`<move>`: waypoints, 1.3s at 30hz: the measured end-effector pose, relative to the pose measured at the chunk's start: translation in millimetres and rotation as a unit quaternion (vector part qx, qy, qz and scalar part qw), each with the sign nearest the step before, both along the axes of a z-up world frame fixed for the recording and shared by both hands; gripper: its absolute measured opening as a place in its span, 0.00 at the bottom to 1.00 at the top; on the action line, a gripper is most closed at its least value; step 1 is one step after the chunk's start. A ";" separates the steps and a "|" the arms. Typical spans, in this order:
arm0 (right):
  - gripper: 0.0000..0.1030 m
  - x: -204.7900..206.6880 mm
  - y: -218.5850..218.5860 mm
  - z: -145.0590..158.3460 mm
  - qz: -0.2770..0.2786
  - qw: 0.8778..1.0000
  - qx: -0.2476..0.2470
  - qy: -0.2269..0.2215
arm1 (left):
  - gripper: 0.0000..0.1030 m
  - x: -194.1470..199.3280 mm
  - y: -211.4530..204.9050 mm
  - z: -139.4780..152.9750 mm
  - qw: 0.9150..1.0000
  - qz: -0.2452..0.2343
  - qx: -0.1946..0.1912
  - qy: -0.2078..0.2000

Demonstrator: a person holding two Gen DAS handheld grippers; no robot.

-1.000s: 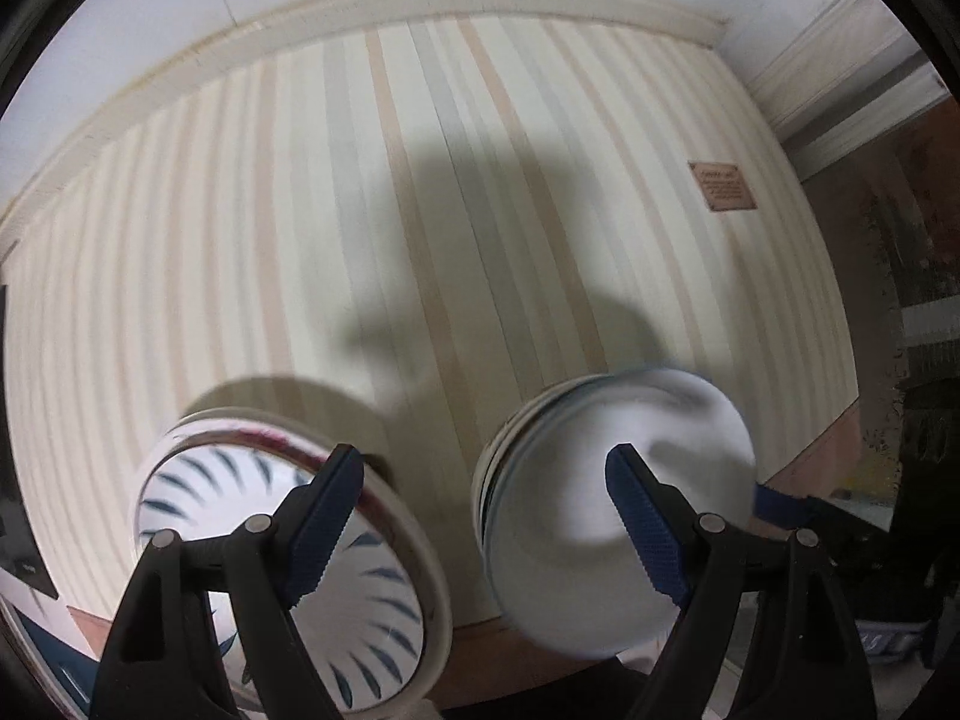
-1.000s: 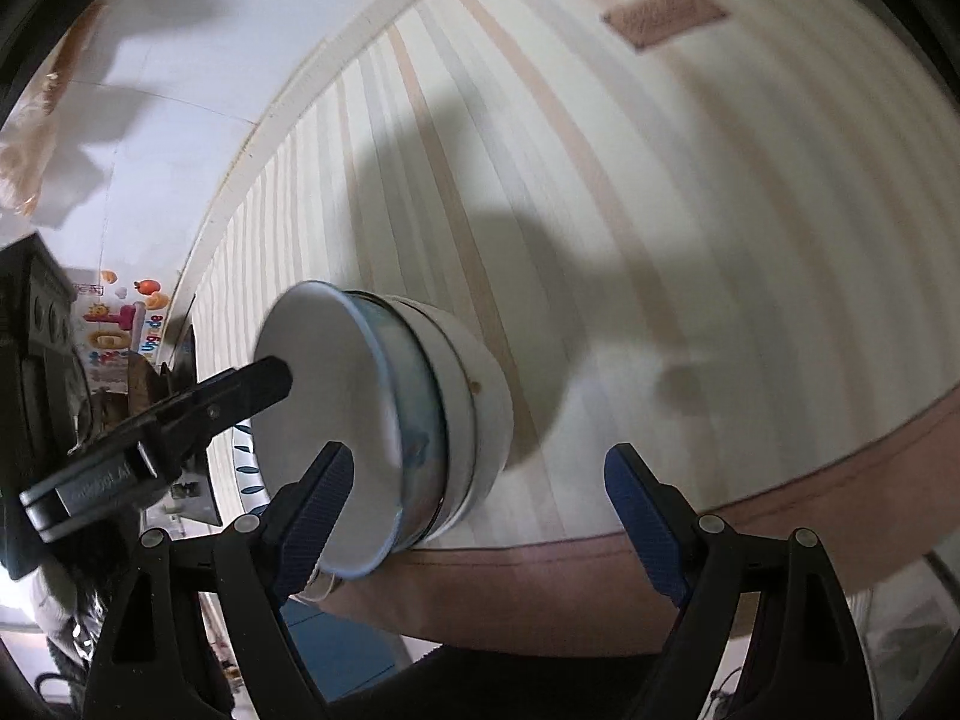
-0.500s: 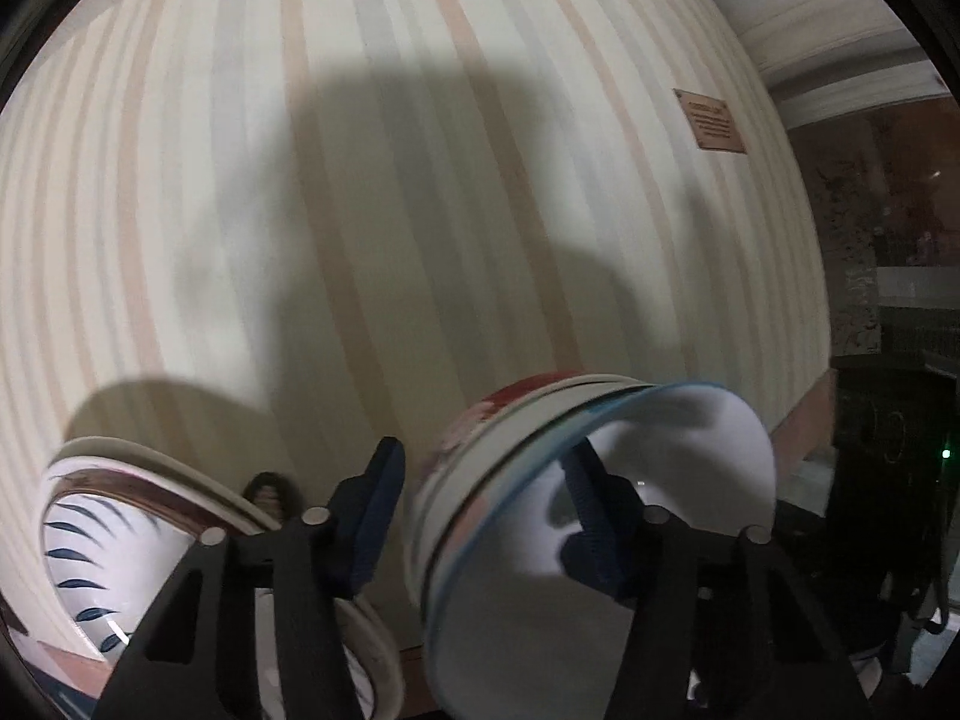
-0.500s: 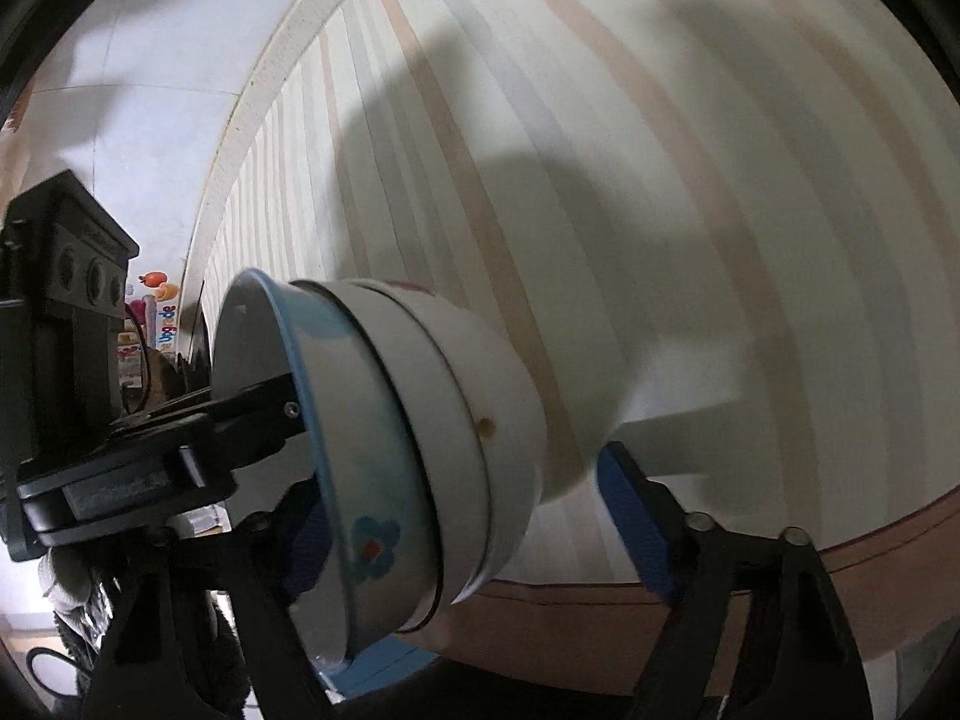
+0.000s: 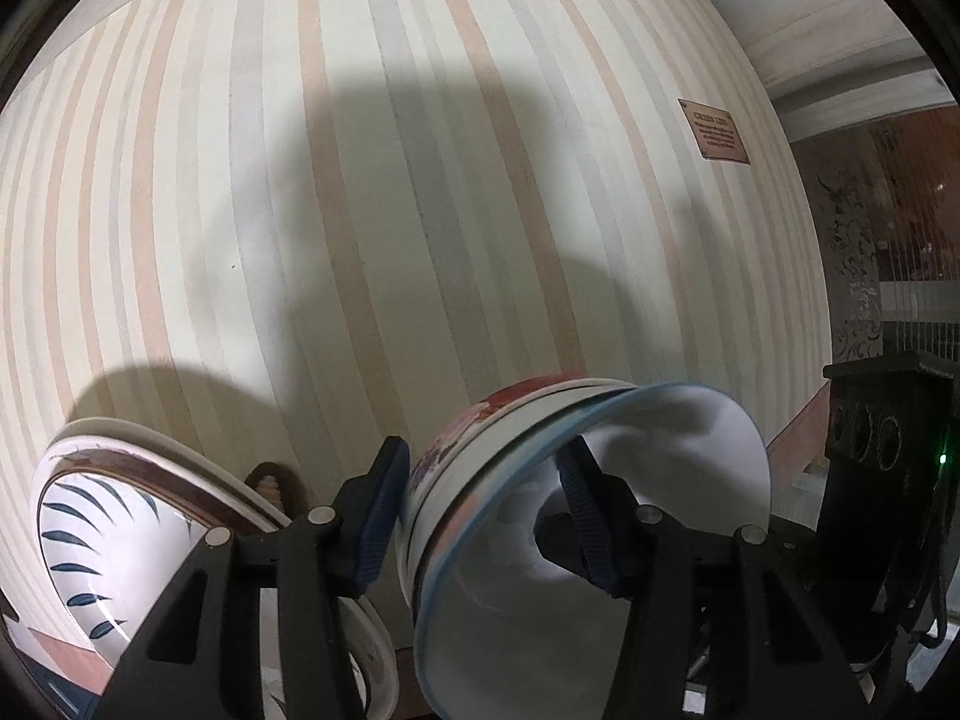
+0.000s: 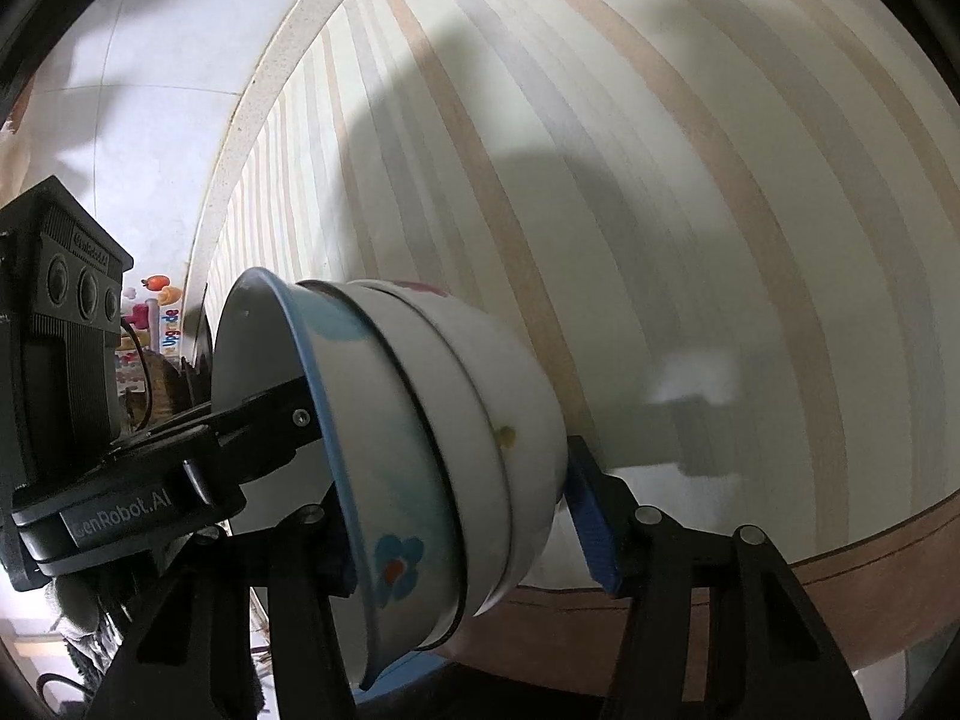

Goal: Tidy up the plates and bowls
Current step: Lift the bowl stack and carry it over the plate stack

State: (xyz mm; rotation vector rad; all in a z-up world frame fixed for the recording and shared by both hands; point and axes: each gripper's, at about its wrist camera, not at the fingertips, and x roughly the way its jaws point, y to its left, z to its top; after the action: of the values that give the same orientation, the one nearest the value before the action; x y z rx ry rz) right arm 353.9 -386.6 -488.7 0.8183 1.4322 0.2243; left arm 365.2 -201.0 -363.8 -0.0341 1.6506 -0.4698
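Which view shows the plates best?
Left wrist. The plates, with blue leaf marks and a brown rim band, show at lower left, partly behind the left gripper, whose jaws clamp the bowls. The right wrist view shows no plates; bowls and the left gripper fill that side.

Home dining spot: pastel-striped tablecloth [image 5: 420, 210], nested ceramic bowls [image 6: 432, 438], leaf-patterned white plates [image 5: 120, 546], white tiled floor [image 6: 144, 78].
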 end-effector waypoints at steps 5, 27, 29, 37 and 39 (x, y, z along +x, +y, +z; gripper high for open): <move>0.56 0.5 -0.7 -1.6 -0.003 1.000 0.006 0.004 | 0.48 1.0 -0.1 4.4 1.000 0.004 -0.002 -0.003; 0.53 18.3 35.6 44.3 0.039 0.999 0.020 -0.003 | 0.48 1.5 49.3 54.8 0.999 0.043 0.004 -0.033; 0.53 22.5 46.7 49.4 0.053 0.998 0.020 -0.005 | 0.48 1.0 62.9 58.5 0.998 0.058 0.004 -0.034; 0.52 32.8 101.9 57.6 0.120 0.992 0.028 -0.008 | 0.48 -4.1 119.8 62.4 0.992 0.122 0.014 -0.038; 0.52 33.5 117.9 55.9 0.138 0.990 0.030 -0.005 | 0.48 -7.6 135.9 60.0 0.989 0.142 0.018 -0.036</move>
State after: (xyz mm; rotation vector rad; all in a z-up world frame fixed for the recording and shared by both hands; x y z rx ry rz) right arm 387.4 -268.7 -432.8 0.6641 1.5333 0.4843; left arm 357.6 -65.1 -303.8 -0.2196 1.5524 -0.2215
